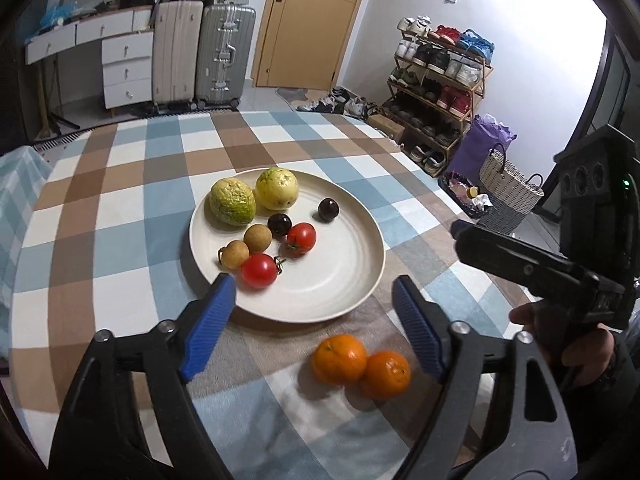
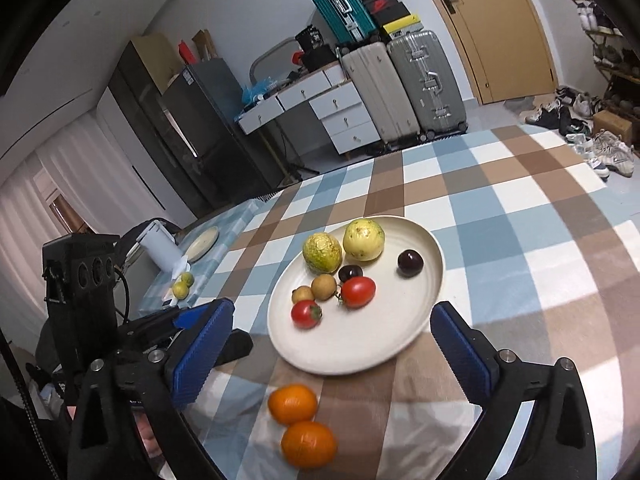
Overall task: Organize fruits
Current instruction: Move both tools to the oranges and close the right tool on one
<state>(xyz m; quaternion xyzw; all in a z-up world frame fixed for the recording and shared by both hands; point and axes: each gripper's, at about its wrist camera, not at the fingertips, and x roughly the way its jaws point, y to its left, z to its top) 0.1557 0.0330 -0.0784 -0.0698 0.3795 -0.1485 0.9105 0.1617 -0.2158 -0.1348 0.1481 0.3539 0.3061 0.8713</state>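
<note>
A cream plate (image 1: 340, 280) sits on the checked tablecloth (image 1: 120, 208). It holds two yellow-green guavas (image 1: 232, 202), two dark plums (image 1: 328, 209), two brown longans (image 1: 257, 239) and two red tomatoes (image 1: 301, 239). Two oranges (image 1: 339, 358) lie touching on the cloth in front of the plate. My left gripper (image 1: 314, 284) is open above the plate's near rim, nothing between its blue pads. In the right wrist view, my right gripper (image 2: 332, 308) is open wide over the near side of the plate (image 2: 360, 344), with the oranges (image 2: 292, 403) below and between its arms.
A hand (image 1: 576, 344) holds the other tool at the right edge. Right of the table are a shoe rack (image 1: 436, 80) and a woven basket (image 1: 508, 192). A low side surface on the left carries a small plate (image 2: 202, 243), a white jug (image 2: 160, 248) and limes (image 2: 182, 286).
</note>
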